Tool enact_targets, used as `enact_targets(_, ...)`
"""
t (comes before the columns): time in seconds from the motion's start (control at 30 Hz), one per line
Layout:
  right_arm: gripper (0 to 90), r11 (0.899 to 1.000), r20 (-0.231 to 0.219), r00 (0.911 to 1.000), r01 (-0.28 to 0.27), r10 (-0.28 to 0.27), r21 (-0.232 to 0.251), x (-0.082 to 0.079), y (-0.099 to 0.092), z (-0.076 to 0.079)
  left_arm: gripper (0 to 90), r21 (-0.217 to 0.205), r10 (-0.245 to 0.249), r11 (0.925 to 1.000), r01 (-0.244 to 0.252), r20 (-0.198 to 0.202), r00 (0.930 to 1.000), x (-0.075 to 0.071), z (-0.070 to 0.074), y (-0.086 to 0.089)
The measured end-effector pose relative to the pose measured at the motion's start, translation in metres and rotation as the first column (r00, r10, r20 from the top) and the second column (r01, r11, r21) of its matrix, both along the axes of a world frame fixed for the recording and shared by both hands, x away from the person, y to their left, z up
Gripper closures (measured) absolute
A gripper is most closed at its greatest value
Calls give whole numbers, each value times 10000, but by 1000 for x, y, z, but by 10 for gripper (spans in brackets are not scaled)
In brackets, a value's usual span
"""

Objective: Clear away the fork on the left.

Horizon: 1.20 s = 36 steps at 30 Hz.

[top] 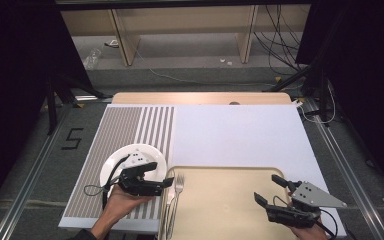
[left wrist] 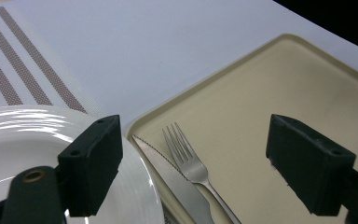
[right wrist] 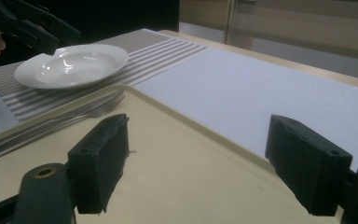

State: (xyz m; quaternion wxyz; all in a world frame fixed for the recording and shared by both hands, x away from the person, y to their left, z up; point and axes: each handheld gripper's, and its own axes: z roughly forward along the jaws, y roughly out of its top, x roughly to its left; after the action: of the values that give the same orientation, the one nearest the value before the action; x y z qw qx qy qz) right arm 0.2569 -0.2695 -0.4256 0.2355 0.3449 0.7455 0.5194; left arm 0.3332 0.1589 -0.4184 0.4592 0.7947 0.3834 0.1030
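Note:
A white plate (top: 125, 159) (left wrist: 23, 140) (right wrist: 70, 65) rests on a striped placemat (top: 122, 127). A beige tray (top: 225, 205) (left wrist: 279, 88) (right wrist: 177, 177) lies at the table's front, with a fork (top: 179, 184) (left wrist: 186, 158) (right wrist: 93, 111) and a knife (top: 169, 206) (left wrist: 170, 179) (right wrist: 23, 140) along its left edge. My left gripper (top: 160, 175) (left wrist: 193, 140) is open and empty, hovering over the plate's right rim and the cutlery; it also appears far off (right wrist: 23, 23). My right gripper (top: 271, 190) (right wrist: 196, 149) is open and empty above the tray's right part.
A white mat (top: 240, 132) (right wrist: 261, 88) covers the table's middle and right, beyond the tray. The wooden table edge (top: 200, 97) runs along the back. Cables and shelf legs stand on the floor beyond the table.

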Motion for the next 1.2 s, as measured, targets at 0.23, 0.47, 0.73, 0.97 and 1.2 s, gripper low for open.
enact_targets(0.23,222,10000,11,10000,2,-2,-3,0,0,0,182,-116,334,9994,-332,144,9993,-2,0,9)
enact_targets(0.47,222,10000,10,10000,-1,1,49,0,0,0,182,-174,564,9983,-561,182,9982,-5,-2,15)
enact_targets(0.73,222,10000,5,10000,7,-7,15,1,0,-1,180,-295,884,9957,-878,182,9959,-7,-2,26)
enact_targets(0.97,222,10000,-5,10000,12,-12,33,0,0,-1,178,-536,1522,9871,-1511,173,9882,-10,-3,43)
enact_targets(1.2,222,9999,-41,10000,16,-17,-105,0,0,0,175,-667,2031,9772,-2015,179,9790,-13,-4,57)
